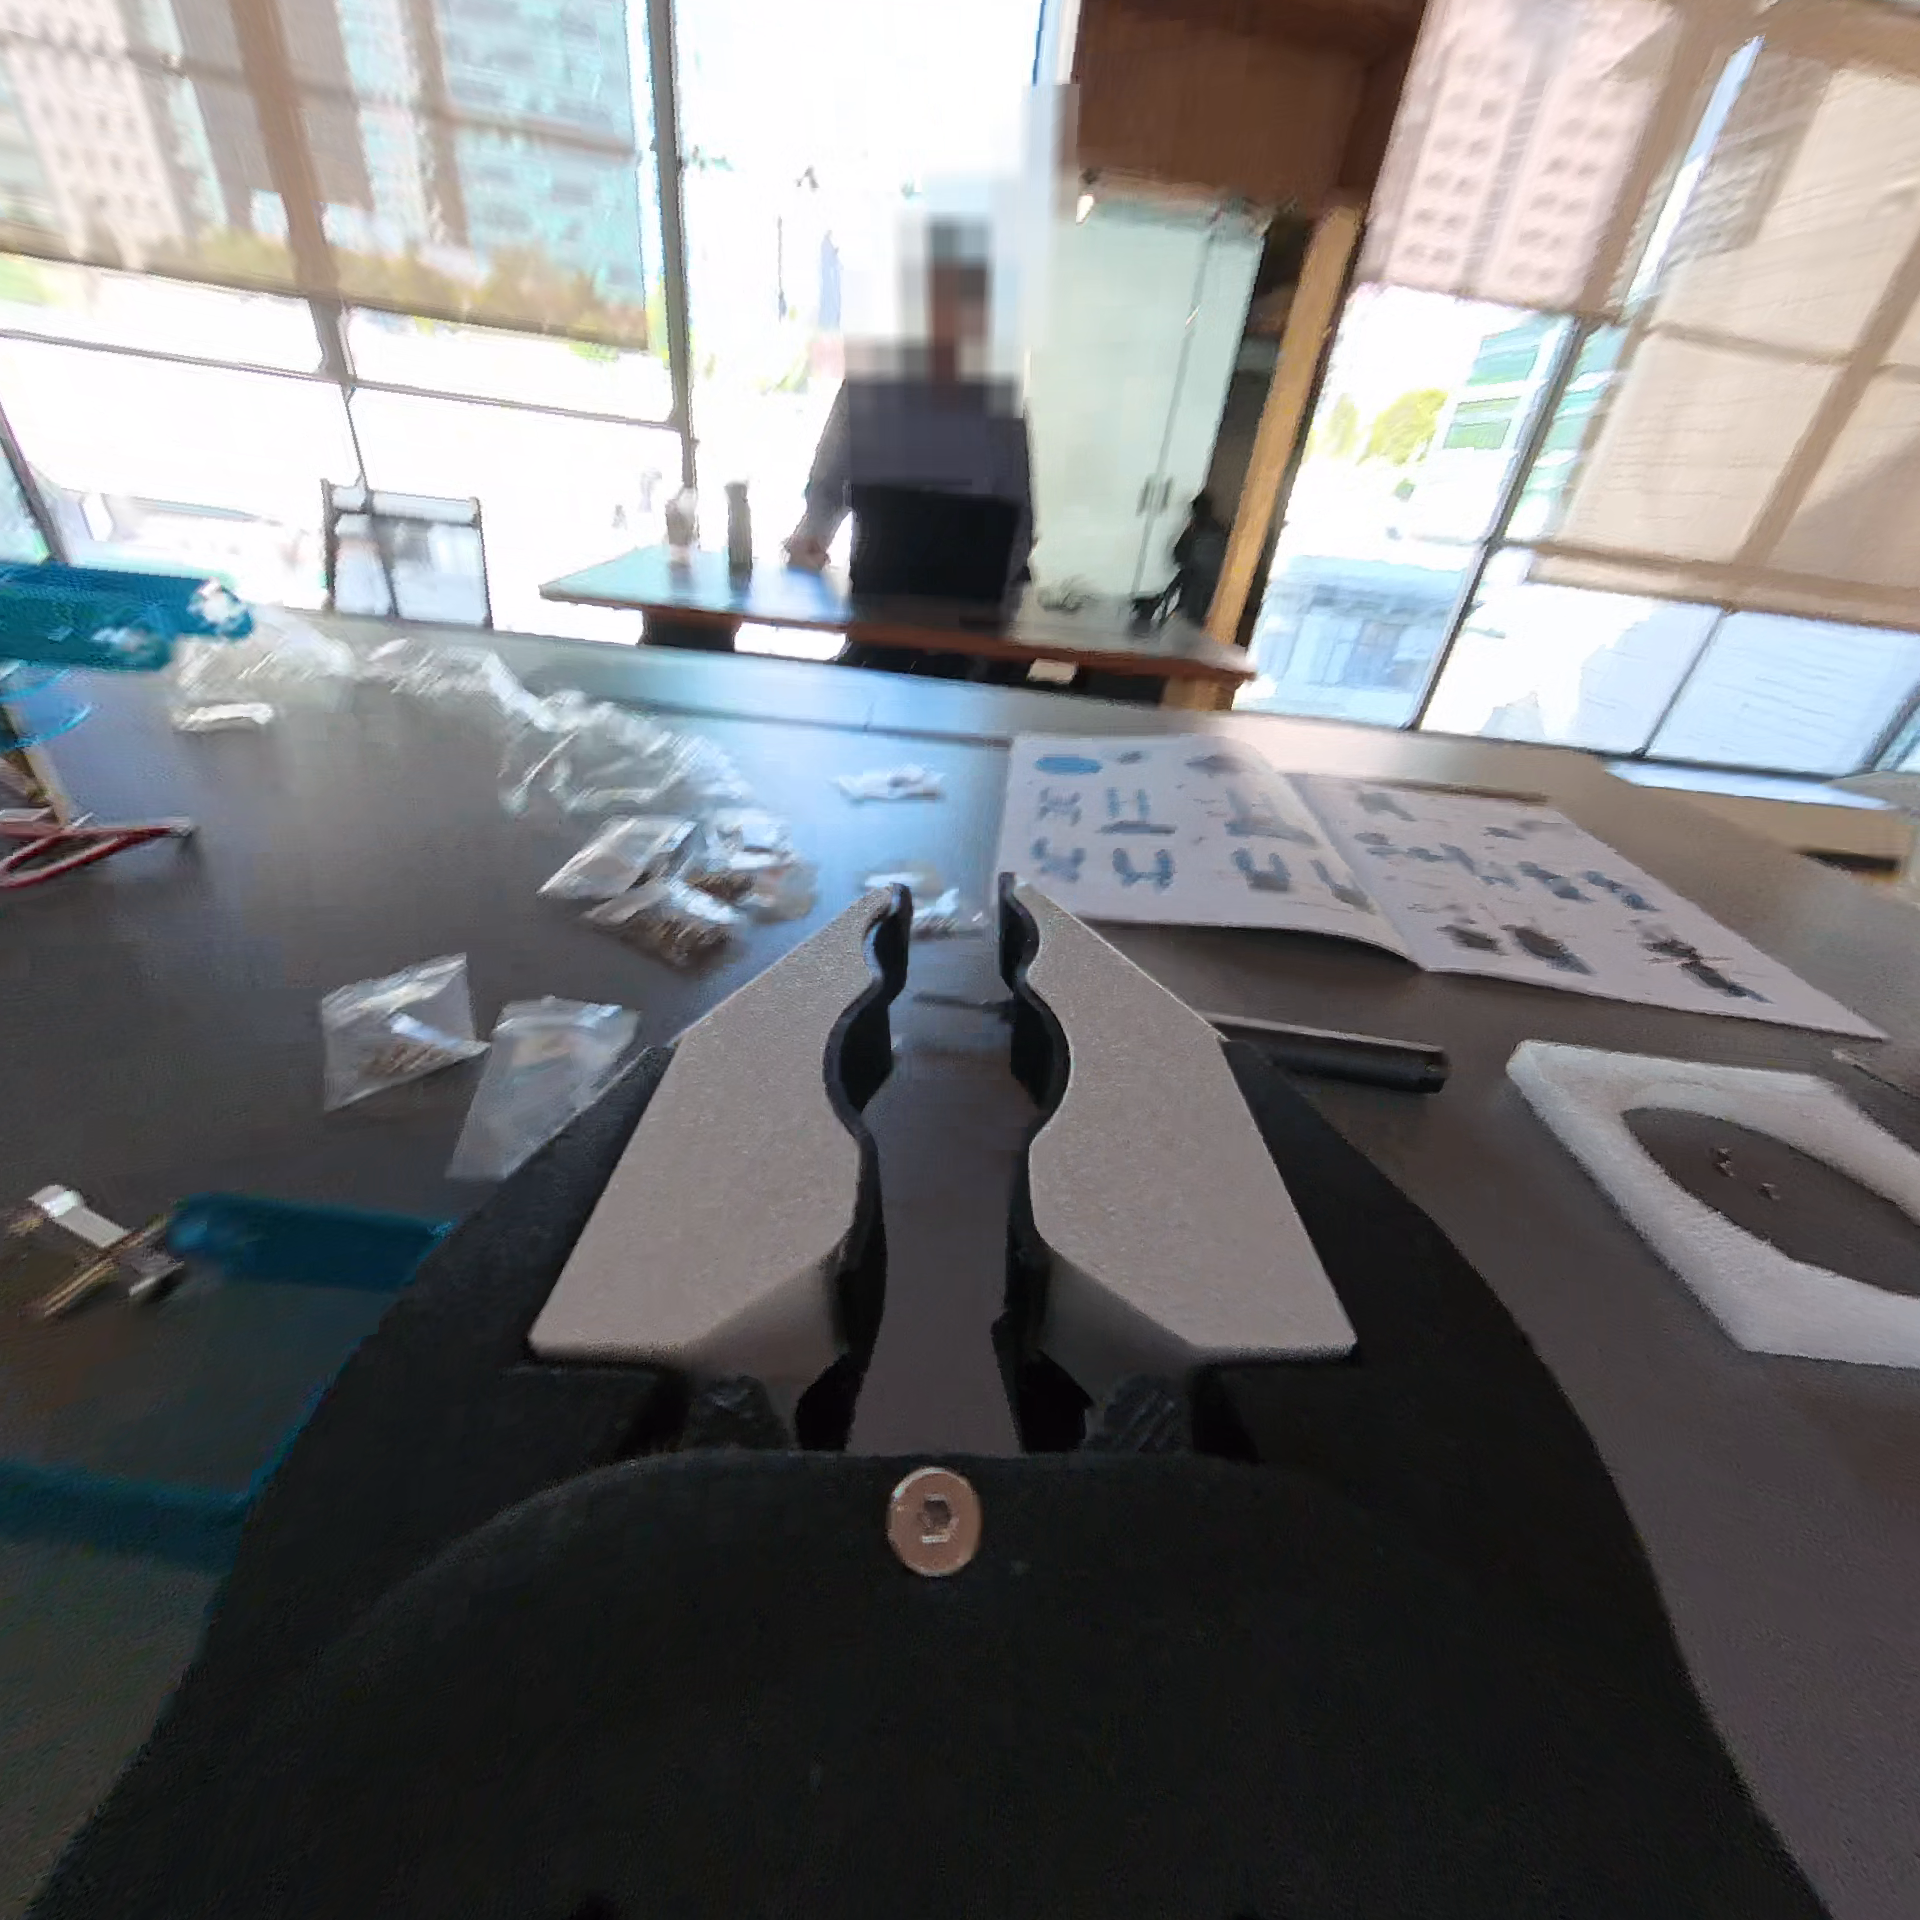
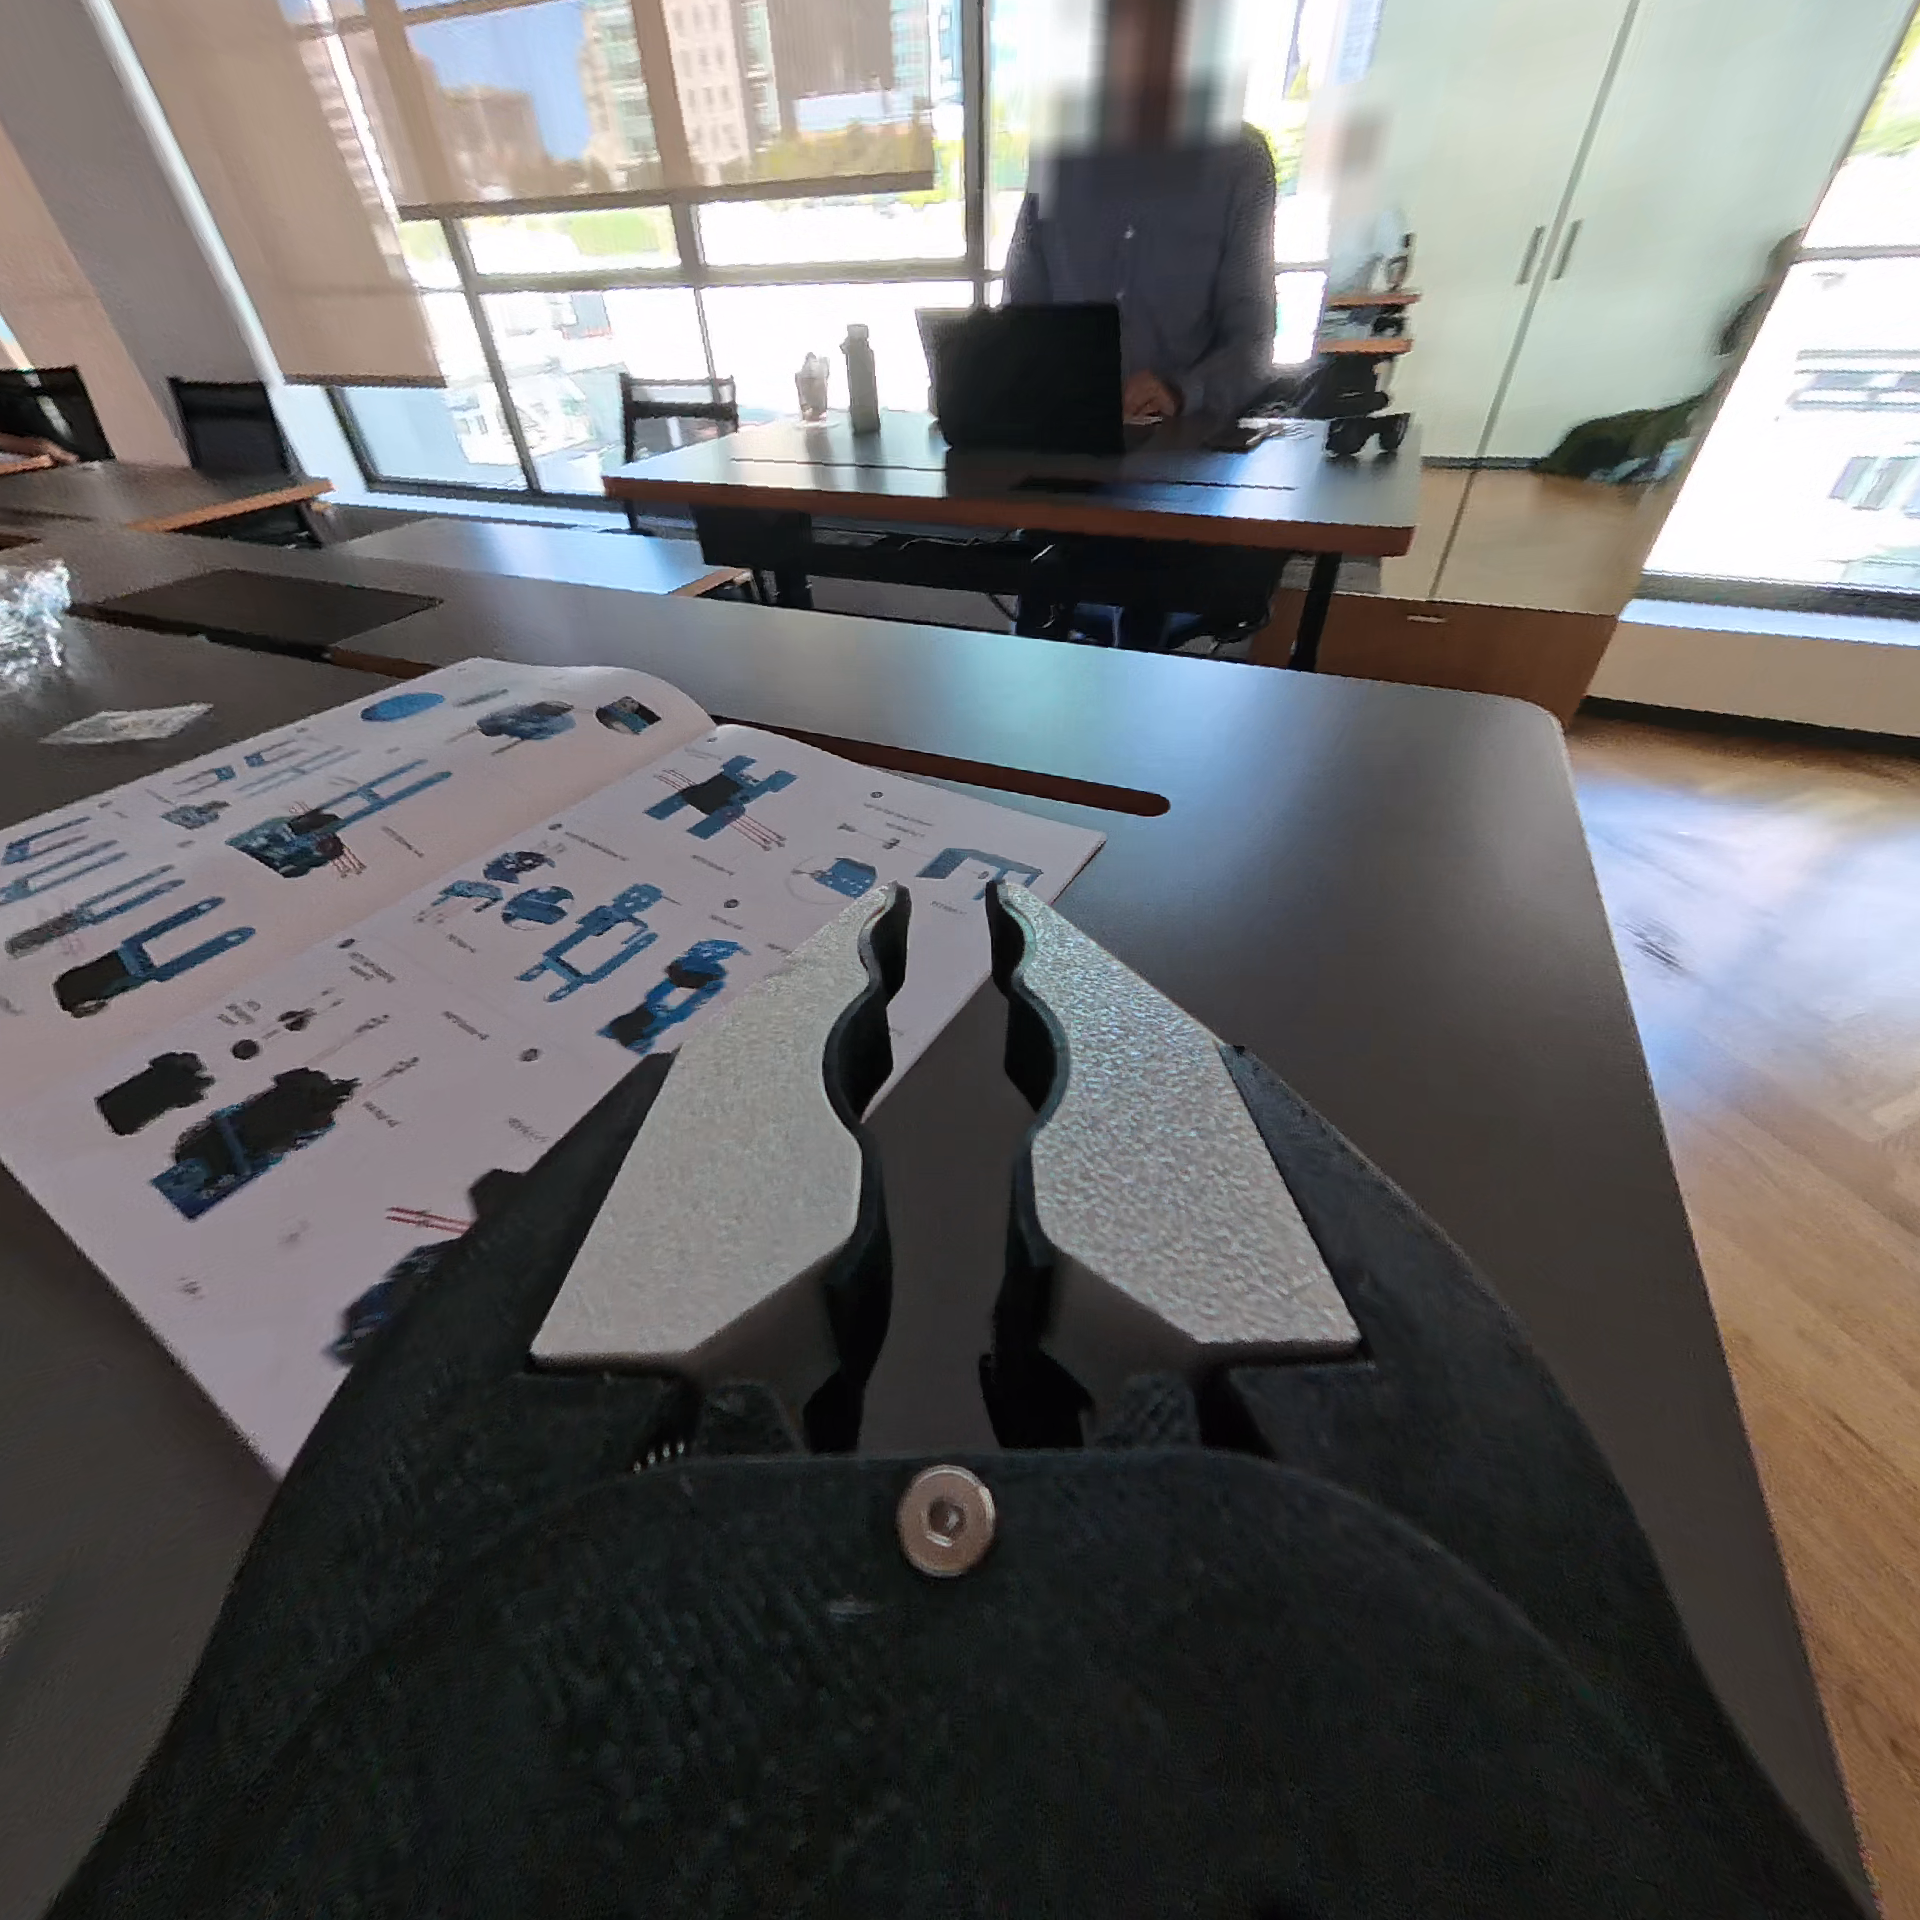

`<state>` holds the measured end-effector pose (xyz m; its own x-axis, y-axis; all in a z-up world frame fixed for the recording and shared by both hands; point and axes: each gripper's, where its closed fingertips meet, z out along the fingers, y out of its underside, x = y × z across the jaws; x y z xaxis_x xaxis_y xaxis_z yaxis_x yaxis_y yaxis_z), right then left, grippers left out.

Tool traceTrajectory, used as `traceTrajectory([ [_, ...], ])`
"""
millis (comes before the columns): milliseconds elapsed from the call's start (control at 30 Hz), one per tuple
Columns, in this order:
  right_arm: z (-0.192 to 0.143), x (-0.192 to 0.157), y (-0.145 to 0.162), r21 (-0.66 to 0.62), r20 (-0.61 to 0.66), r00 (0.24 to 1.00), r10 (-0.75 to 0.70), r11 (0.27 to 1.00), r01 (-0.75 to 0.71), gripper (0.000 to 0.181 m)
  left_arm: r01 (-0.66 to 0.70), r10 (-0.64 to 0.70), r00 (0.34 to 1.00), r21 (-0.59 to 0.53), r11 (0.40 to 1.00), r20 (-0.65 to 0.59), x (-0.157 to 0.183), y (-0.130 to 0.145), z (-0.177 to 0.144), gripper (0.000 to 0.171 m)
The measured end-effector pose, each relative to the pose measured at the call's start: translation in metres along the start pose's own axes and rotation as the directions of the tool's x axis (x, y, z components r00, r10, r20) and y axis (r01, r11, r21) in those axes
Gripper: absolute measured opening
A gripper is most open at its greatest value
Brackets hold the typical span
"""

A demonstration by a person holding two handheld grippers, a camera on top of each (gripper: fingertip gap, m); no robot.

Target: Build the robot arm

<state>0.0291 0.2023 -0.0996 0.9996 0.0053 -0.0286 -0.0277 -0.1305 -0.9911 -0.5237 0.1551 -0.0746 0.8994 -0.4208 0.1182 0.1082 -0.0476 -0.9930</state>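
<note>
My left gripper (image 1: 954, 906) is open and empty above a dark table (image 1: 312, 914). Small clear bags of metal parts (image 1: 665, 904) lie just ahead and to its left. A black pen-like tool (image 1: 1340, 1055) lies just to its right. An open instruction booklet (image 1: 1371, 883) with blue diagrams lies ahead to the right. My right gripper (image 2: 948, 906) is open and empty, hovering over the right edge of the same booklet (image 2: 416, 935) on the dark table (image 2: 1351, 935).
A white foam tray (image 1: 1621, 1164) with a cutout sits at the right. Blue parts (image 1: 301, 1242) and crumpled clear plastic (image 1: 499, 686) lie at the left. A person works at a laptop (image 2: 1029, 379) on a far desk (image 2: 1039, 488). The table's right edge drops to wood floor (image 2: 1766, 1039).
</note>
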Motion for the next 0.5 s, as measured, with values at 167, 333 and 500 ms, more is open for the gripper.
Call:
traceTrajectory([
  [167,-0.056,-0.105,-0.038,-0.143,-0.101,0.982,-0.156,0.980,0.141,0.029,-0.015,0.071,0.985,-0.331,0.943,0.156,-0.081,-0.006,-0.023,0.044],
  [333,-0.080,-0.282,-0.053,-0.265,-0.095,0.923,-0.374,0.903,0.338,0.047,-0.050,0.154,0.967,-0.440,0.897,0.203,-0.155,-0.018,-0.034,0.051],
  [500,-0.062,-0.438,-0.021,-0.317,0.043,0.927,-0.372,0.875,0.366,0.059,-0.137,0.267,0.940,-0.484,0.864,0.211,-0.207,-0.023,-0.052,0.060],
])
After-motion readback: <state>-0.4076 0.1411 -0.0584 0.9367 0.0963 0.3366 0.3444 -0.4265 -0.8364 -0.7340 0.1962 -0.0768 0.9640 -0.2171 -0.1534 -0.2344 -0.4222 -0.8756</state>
